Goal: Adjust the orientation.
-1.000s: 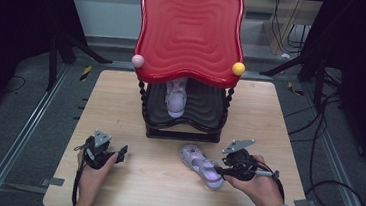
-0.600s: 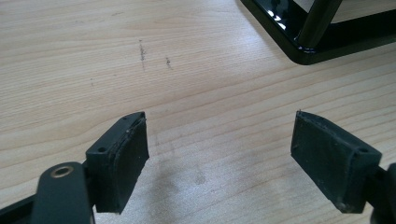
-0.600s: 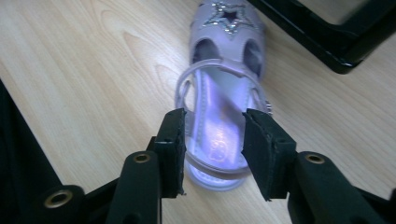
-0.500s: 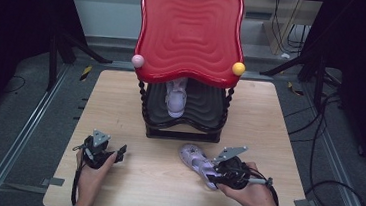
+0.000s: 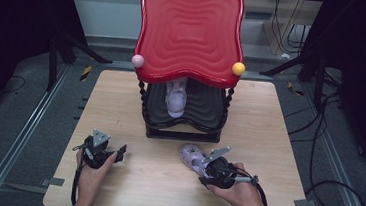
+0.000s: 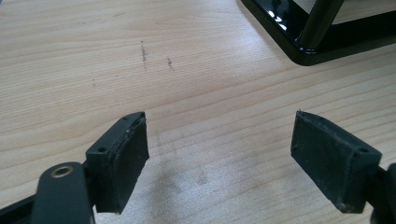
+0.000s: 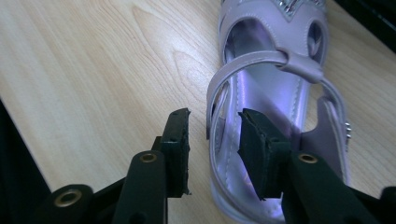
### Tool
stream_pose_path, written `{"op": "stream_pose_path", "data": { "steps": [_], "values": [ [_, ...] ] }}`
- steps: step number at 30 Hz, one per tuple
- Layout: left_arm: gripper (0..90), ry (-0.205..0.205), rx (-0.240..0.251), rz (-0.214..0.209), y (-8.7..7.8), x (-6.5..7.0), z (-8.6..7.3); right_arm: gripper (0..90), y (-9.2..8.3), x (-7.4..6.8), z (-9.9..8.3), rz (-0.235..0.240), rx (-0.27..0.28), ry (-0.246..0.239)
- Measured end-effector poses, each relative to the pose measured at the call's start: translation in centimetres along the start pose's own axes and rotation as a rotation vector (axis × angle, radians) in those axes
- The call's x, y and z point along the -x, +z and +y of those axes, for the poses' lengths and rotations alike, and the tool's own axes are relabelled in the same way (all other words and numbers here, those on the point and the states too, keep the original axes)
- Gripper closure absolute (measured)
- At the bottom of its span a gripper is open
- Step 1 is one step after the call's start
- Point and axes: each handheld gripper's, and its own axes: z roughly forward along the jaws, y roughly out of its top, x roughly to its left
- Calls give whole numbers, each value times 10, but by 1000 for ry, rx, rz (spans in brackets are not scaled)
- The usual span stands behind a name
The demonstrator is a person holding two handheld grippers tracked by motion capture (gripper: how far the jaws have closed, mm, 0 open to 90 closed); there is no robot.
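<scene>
Lilac sandal [image 5: 192,157] lies flat on the table [image 5: 278,141], just in front of the red-topped shoe rack [image 5: 189,33], a bit right of the rack's centre. Its twin, a 2nd sandal [image 5: 176,98], already sits on the rack's lower black shelf.

Right gripper [image 7: 214,127] is at the sandal's heel end; sandal's long axis runs away from it, toe twd the rack. Jaws straddle the near side of the heel strap [image 7: 219,100]: one pad outside the shoe, other pad inside over the insole. They've just been closing, abt a third open now, strap btwn them but a gap shows each side, so no grip yet by the look of it.

Left gripper [image 5: 111,153] hovers well off to the rack's front-left, jaws wide, nothing in them, bare wood under. Right hand's clearly the nearer one; I'd say next move is pinch the strap, then lift twd the shelf.
</scene>
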Motion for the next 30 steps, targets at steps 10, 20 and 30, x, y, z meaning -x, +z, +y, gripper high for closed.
{"op": "stream_pose_path", "data": {
  "steps": [10,20,30],
  "values": [
    [183,0,0,0,0,0,0,727,12,0,0,-17,-34,9],
    [183,1,1,0,0,0,0,754,12,-2,6,-34,-77,-6],
    [183,2,1,0,-1,0,1,795,12,-3,15,-38,-146,-22]
  ]
}}
